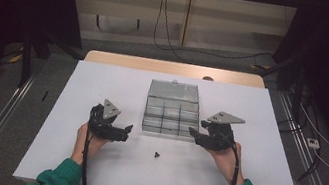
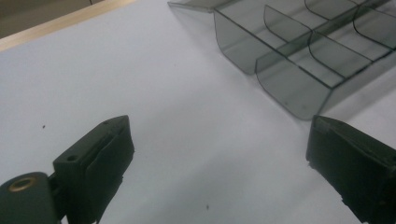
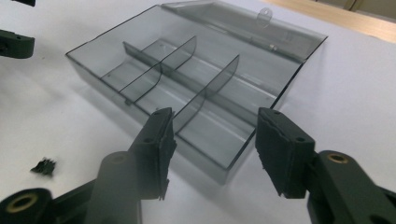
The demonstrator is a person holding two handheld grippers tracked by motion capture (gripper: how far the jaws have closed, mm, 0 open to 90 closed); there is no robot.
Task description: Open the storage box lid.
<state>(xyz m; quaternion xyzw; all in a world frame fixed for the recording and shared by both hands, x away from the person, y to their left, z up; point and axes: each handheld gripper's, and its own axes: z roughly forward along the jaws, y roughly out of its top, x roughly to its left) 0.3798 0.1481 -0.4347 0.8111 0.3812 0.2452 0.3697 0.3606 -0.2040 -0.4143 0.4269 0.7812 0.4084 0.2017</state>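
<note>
Your left gripper (image 1: 121,131) and right gripper (image 1: 194,134) hover either side of a clear divided organizer box (image 1: 171,109), lid open, mid-bench (image 1: 103,82). Both sets of fingers (image 3: 159,140) are spread, pinching nothing. A small black part (image 1: 155,155) lies between your hands.

On the white worktop (image 1: 104,77) a clear compartment box (image 1: 172,109) lay open, its lid tilted back. The left tool (image 1: 121,132) and right tool (image 1: 196,134) hovered beside its near corners, jaws parted and empty. A small black piece (image 1: 155,155) lay between the hands.
</note>
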